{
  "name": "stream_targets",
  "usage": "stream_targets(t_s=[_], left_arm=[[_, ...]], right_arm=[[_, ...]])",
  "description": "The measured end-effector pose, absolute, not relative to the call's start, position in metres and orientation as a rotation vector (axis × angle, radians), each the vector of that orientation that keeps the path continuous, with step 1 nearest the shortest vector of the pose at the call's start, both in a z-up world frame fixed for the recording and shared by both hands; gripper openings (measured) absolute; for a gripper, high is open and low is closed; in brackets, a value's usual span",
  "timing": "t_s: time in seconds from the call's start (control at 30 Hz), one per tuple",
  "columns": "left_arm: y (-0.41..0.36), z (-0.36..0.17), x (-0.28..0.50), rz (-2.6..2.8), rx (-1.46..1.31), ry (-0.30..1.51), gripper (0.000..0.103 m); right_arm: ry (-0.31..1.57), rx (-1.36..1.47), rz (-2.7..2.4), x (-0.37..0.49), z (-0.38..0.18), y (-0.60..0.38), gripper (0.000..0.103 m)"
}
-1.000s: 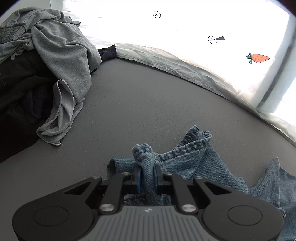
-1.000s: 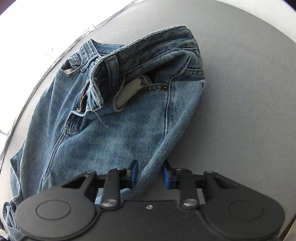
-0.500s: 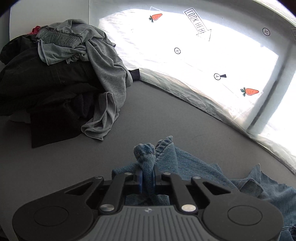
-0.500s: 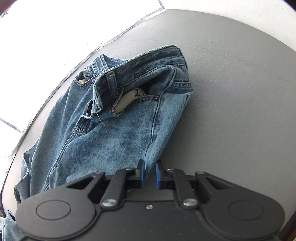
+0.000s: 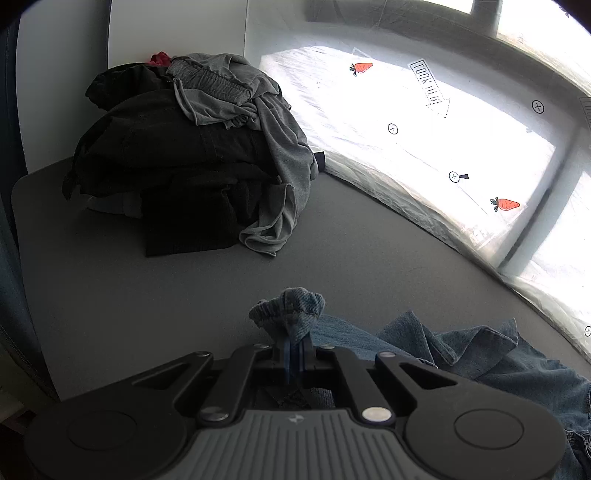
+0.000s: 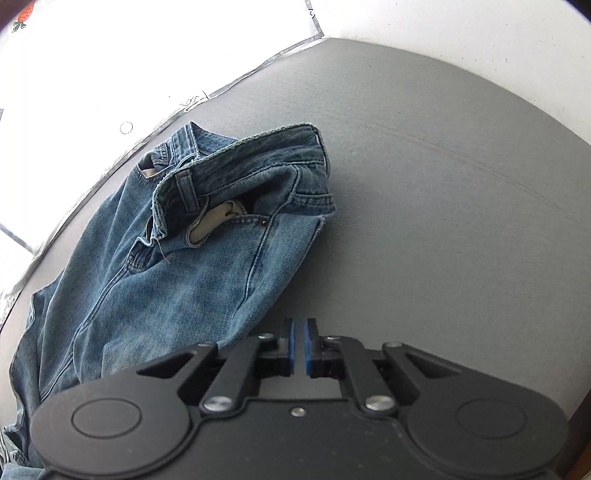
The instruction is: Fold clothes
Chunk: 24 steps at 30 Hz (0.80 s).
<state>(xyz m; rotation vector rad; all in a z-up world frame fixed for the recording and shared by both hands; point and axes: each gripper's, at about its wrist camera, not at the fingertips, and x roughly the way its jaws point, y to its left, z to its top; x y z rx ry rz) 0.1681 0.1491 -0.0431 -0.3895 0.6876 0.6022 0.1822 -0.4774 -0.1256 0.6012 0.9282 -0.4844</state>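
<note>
- My left gripper (image 5: 295,350) is nearest in the left wrist view. Its jaws are pressed closed on a bunch of blue denim, which puffs up above the blue pads like a small knot.
- That denim belongs to the jeans (image 5: 480,354). From the knot they trail to the right, rumpled, on the grey table (image 5: 147,295).
- My right gripper (image 6: 299,347) sits just beside the jeans' right edge. Its jaws are drawing together, with only a sliver of light left between the blue pads. I see no cloth between the tips. The edge of the jeans runs under the left finger, and I cannot tell whether it is pinched lower down.
- In the right wrist view, beyond the right gripper, the jeans lie flat on the table. The waistband is at the far end, folded over, with a pale pocket lining showing.
- To the right of the jeans the table is bare grey, as far as a white wall (image 6: 480,29).
- Well apart from the jeans, far to the left, stands a pile of clothes (image 5: 192,158). It is mostly black, with a grey garment (image 5: 284,155) draped over the top and down its side.
- A scrap of red cloth (image 5: 159,58) peeks out at the back of the pile.
- Behind the jeans, a bright white sheet (image 5: 369,110) carries carrot stickers (image 5: 506,204) and small cross marks.
</note>
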Motion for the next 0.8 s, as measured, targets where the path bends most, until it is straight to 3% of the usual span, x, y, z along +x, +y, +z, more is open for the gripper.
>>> stream_targets(t_s=[0.23,0.57,0.7,0.8], left_arm=[[0.155,-0.056,0.132,0.632,-0.45,0.771,0.004],[0.114,0.058,0.124,0.51,-0.259,0.51,0.004],[0.125,0.03,0.143,0.594,-0.254,0.615,0.004],[0.159,-0.013,0.146,0.681,-0.399,0.759,0.004]], right_arm=[[0.965,0.628,-0.402,0.171,-0.139,-0.456,0.019],[0.989,0.583,-0.346,0.172,-0.145,-0.424,0.02],[0.993,0.616,-0.329,0.175,-0.148,-0.416,0.026],[1.0,0.636,-0.312,0.177,-0.149,-0.407,0.029]])
